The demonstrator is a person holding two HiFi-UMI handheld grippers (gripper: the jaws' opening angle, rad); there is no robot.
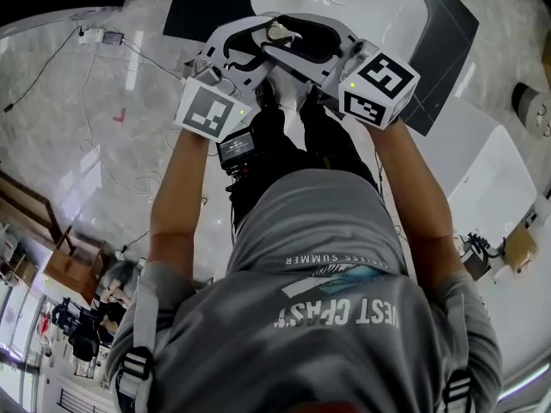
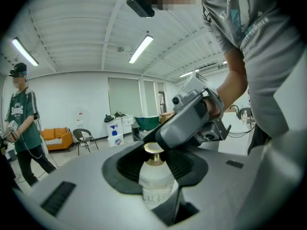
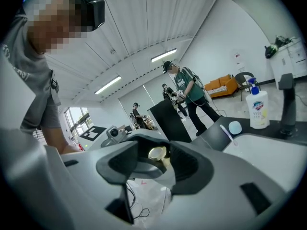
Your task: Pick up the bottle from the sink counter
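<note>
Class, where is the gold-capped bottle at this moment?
In the head view the bottle sits top centre, between the left gripper and the right gripper, by the white sink. The left gripper's jaws clamp its body.

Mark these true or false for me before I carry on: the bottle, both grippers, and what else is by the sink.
1. The bottle has a gold cap. True.
2. The bottle sits between the left gripper's jaws. True.
3. The right gripper is far from the bottle. False: it meets the left gripper at the bottle, with the cap between its jaws.
4. The soap bottle beside the faucet lies on its side. False: it stands upright.
</note>
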